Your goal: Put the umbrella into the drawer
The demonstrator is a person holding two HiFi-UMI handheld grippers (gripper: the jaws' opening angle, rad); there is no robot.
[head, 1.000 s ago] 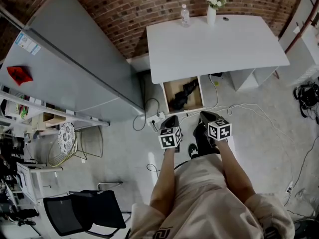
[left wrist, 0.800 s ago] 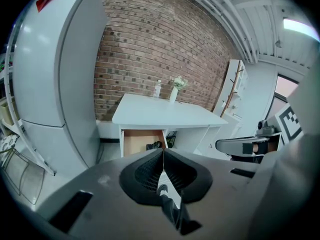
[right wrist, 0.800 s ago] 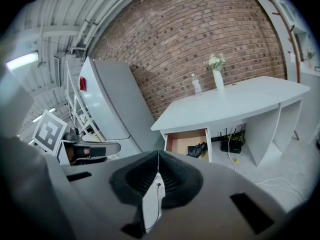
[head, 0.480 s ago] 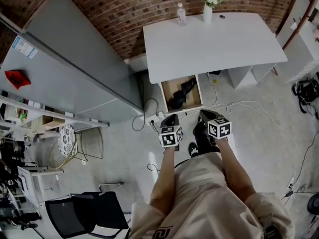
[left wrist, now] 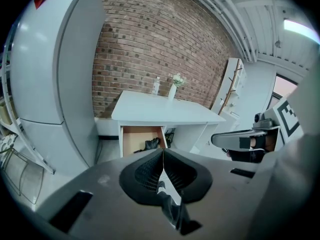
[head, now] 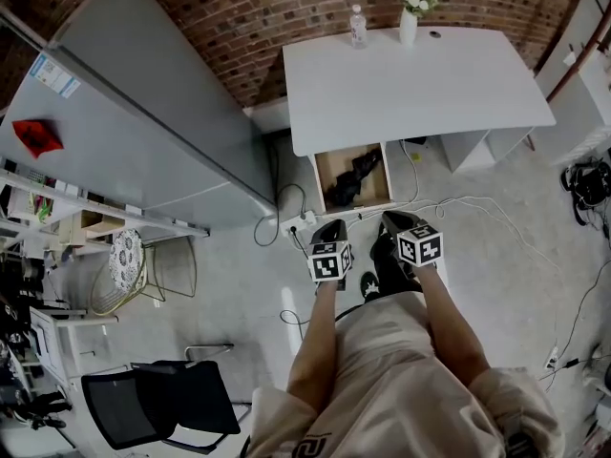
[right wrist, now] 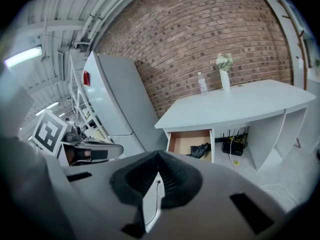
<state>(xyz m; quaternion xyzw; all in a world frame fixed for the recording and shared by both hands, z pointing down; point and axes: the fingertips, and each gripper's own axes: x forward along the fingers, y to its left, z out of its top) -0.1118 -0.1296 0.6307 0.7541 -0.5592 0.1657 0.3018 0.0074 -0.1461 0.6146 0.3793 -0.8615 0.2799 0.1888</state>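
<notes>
The black folded umbrella (head: 350, 180) lies inside the open wooden drawer (head: 326, 165) under the white desk (head: 410, 79). It also shows in the drawer in the left gripper view, umbrella (left wrist: 151, 144), and in the right gripper view, umbrella (right wrist: 200, 150). Both grippers hang side by side over the floor, short of the drawer and pointing toward it. My left gripper (head: 331, 226) is shut with nothing in it, jaws meeting at the tips (left wrist: 163, 150). Beside it my right gripper (head: 389, 220) is also shut and empty (right wrist: 159, 154).
A grey fridge (head: 143, 113) stands left of the desk. A water bottle (head: 358, 27) and a vase of flowers (head: 409, 17) sit at the desk's back edge. A power strip (head: 294, 225) and cables (head: 477, 208) lie on the floor. A black chair (head: 158, 404) is at lower left.
</notes>
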